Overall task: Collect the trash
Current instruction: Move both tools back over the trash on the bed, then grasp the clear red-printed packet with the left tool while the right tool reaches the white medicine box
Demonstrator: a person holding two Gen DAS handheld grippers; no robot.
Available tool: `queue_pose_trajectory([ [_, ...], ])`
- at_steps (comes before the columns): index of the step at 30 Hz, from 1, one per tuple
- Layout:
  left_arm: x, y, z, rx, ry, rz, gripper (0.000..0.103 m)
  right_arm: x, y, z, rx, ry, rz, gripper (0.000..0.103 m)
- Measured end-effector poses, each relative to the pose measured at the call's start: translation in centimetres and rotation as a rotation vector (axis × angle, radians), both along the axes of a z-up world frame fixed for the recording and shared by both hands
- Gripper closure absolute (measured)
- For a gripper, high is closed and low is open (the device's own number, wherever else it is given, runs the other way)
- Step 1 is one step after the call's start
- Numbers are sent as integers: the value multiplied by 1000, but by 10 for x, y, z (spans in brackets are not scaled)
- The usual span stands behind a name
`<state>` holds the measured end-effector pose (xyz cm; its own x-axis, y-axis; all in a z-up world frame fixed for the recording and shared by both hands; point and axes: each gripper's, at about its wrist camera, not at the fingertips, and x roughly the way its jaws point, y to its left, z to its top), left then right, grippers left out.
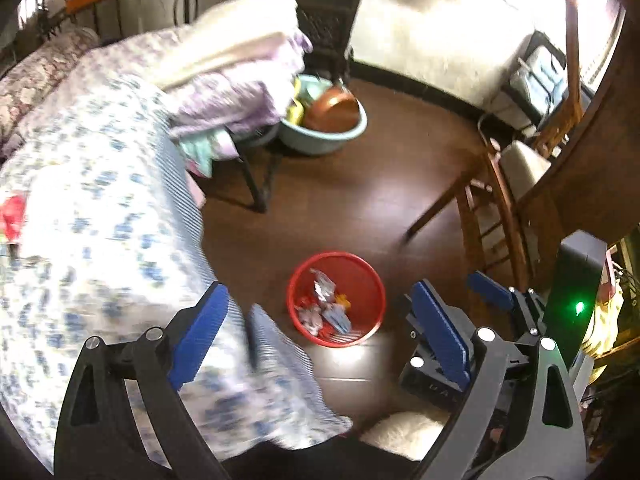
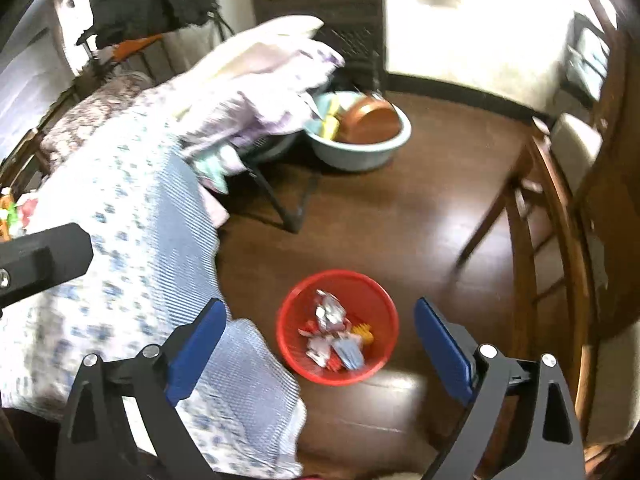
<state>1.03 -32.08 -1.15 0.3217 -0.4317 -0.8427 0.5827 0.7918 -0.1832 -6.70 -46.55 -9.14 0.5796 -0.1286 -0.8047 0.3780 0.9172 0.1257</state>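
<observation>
Left wrist view alone shows right tongs (image 1: 460, 312), both tongs wide, empty, above red bin (image 1: 337, 299)

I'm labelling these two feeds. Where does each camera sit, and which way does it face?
Left wrist: on the left gripper, facing down at the red bin; own open jaws and the right gripper show.
Right wrist: on the right gripper, facing down at the bin; own open jaws show.
Shared: bin, floral bedspread, teal basin.

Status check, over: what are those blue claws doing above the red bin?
Left gripper open, empty. Right gripper open, empty. Round red plastic bin holds crumpled wrappers. Nothing in the way.
</observation>
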Motion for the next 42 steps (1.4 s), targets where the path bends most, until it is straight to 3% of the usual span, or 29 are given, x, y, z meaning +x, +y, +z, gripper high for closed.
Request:
queue_pose_trajectory([
  [5,13,59,20,-4,-74,85,13,25,44,33,-39,-42,75,8],
  [11,47,135,24,-27,-65,232,13,66,102,60,-40,-81,142,7],
  [17,81,214,28,-46,-75,407,13,107,162,68,-28,-90,247,7],
  [21,89,248,28,24,-143,435,13,135,207,73,-55,-94,356,7],
  [27,103,320,16,-31,-17,565,13,160,252,65,-51,-89,449,7],
  [35,115,372,16,3,-35,687,8,175,287,41,-50,-47,549,7],
  [42,120,375,4,13,17,746,7,186,302,38,-48,-36,576,7],
])
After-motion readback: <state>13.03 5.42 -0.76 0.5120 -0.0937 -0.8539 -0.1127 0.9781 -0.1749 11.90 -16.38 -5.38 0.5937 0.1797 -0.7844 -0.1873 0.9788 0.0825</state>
